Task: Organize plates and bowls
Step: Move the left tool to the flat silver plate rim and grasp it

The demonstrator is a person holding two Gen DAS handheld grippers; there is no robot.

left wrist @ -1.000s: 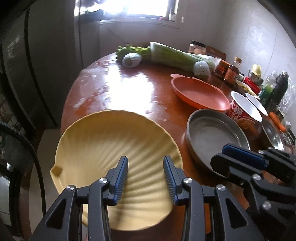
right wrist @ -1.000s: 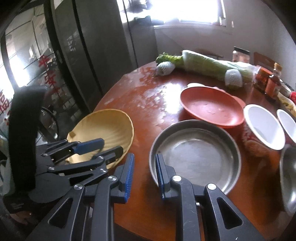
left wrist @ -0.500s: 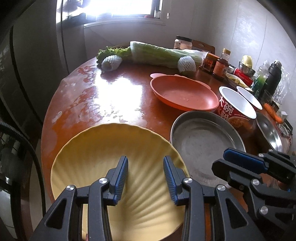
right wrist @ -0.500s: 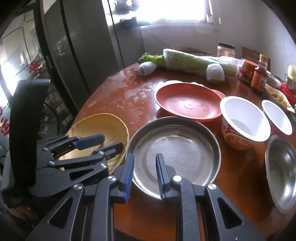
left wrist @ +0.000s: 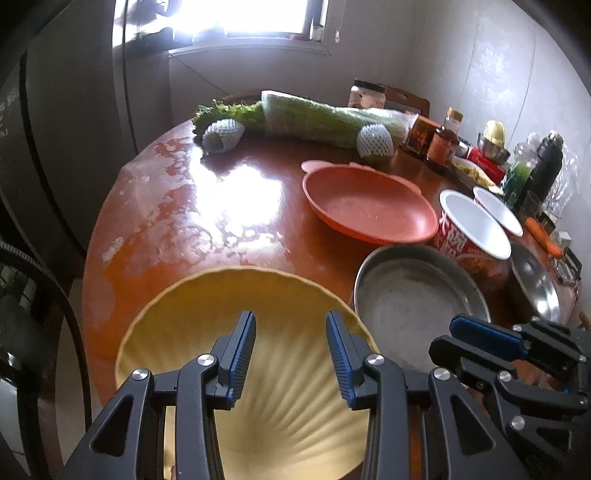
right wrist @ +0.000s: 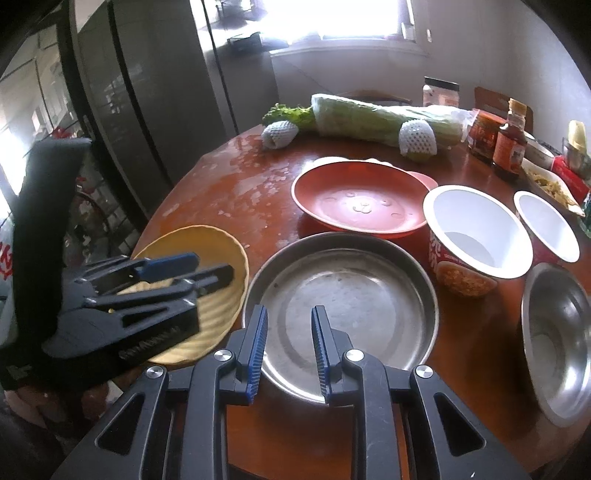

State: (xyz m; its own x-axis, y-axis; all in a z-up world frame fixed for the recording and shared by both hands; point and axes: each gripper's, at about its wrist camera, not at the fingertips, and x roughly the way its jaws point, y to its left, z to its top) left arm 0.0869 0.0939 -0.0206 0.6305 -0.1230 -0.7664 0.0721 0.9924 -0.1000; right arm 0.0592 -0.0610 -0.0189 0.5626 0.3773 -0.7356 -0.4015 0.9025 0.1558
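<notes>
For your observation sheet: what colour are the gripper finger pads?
Blue, ribbed pads on black arms; clearest in the right wrist view.

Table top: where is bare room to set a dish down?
Free: left stretch of the table, bordered by yellow plate, cabbage and orange plate. Crowded: the right, with steel pan, noodle cups, steel bowl and bottles packed close.

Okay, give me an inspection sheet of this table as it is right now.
Surface: round wooden table, glossy, worn patches.
Job's things: yellow plate at near edge; steel pan beside it; orange plate behind; two paper bowls and steel bowl to the right.
Clutter: cabbage, bottles at far side.
Grippers: left gripper open over yellow plate; right gripper jaws nearly shut, empty, over steel pan's near rim.
Cables: dark curved tube left of table, unclear.
Surroundings: window, dark cabinet.
</notes>
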